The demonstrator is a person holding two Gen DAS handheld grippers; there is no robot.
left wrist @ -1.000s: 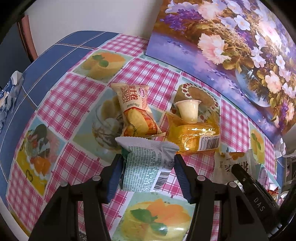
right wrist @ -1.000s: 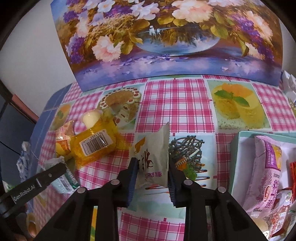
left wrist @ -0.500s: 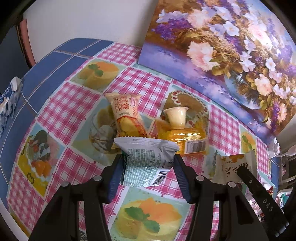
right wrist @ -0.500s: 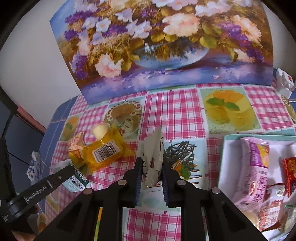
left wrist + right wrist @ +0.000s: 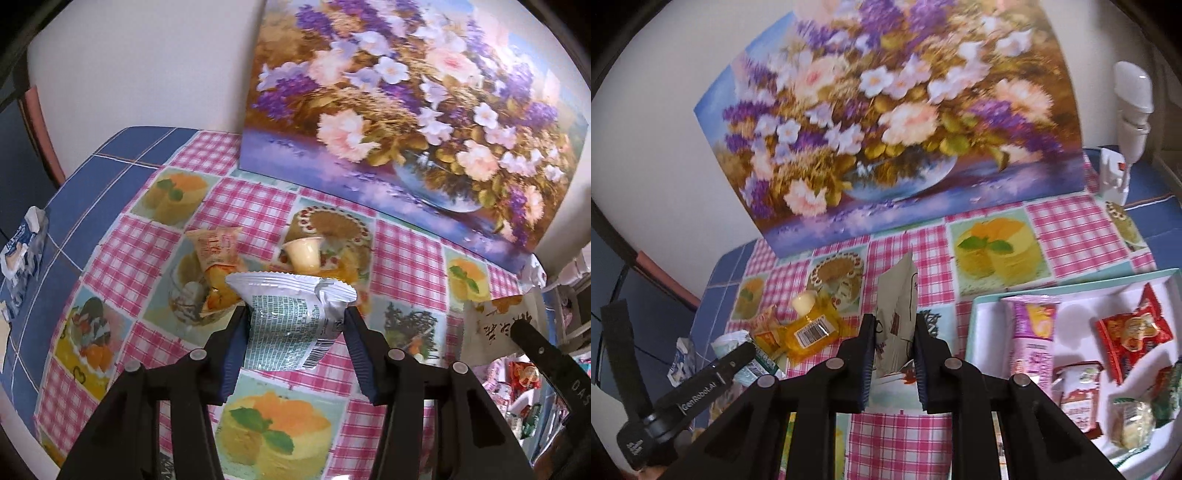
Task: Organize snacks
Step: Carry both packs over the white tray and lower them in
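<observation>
We have the left claw (image 5: 295, 328) clamped on a silver-green snack packet (image 5: 286, 317), its jaws just closing further, packet held clear above the checked worktop (image 5: 258, 206). Right claw (image 5: 894, 345) is clenched on a white snack pouch (image 5: 897, 306), edge-on and upright. White tray (image 5: 990, 302) of snacks sits at 3 o'clock from it; yellow packet (image 5: 809, 330) at 9 o'clock.

Evenly lit, soft and bright, without hard shadows. Strong fisheye bending and dark vignetting at corners. Motion blur over large floral painting (image 5: 886, 122); glare on crinkled silver-green foil snack packet (image 5: 291, 317).
</observation>
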